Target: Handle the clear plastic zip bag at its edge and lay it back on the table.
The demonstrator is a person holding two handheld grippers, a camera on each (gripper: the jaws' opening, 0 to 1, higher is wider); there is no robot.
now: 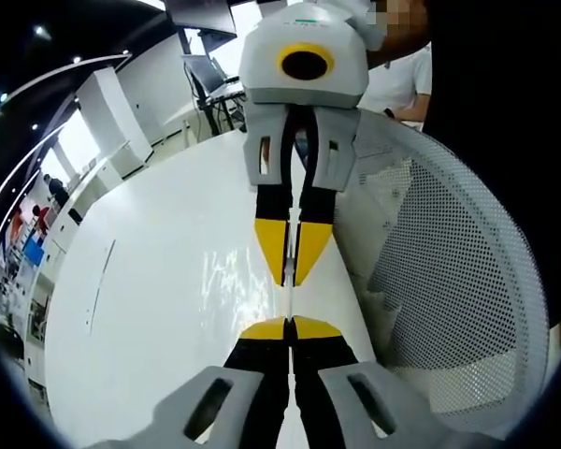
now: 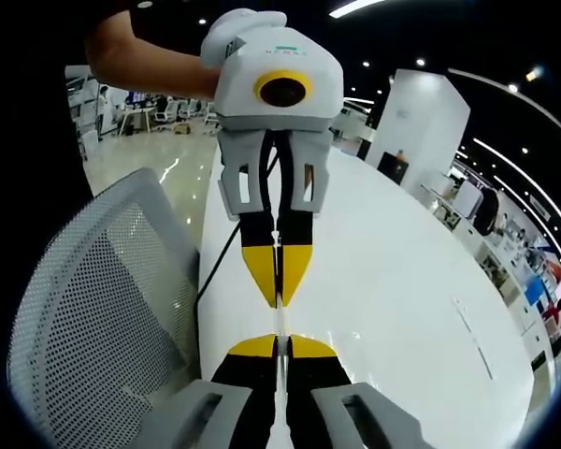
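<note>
White and glossy, the long bench (image 1: 168, 309) runs through an open-plan office with dark ceilings, strip lights and distant desks, and a white mesh office chair (image 1: 449, 281) stands pushed up against its near edge. In the left gripper view, the left gripper (image 1: 290, 329) rises from the bottom with its yellow-tipped jaws pressed together, and facing it tip to tip comes the right gripper (image 1: 292, 267), its jaws likewise closed to a thin slit. Between the two pairs of tips a thin pale edge of the clear plastic zip bag (image 1: 289, 301) is stretched, held above the bench at its edge by both grippers; the film is so transparent that only this narrow line and some shimmering reflections on the bench beside it can be made out, so its full outline cannot be told. The right gripper view gives the mirror picture: the right gripper (image 2: 280, 344) at the bottom, the left gripper (image 2: 279, 281) pointing down toward it, both sets of jaws pinched shut, with the bag's edge (image 2: 280, 320) as a faint vertical strip linking them. A person's bare forearm (image 2: 150, 61) reaches in from the upper left behind the left gripper, and the chair's (image 2: 103, 309) perforated back curves along the left of that view.
</note>
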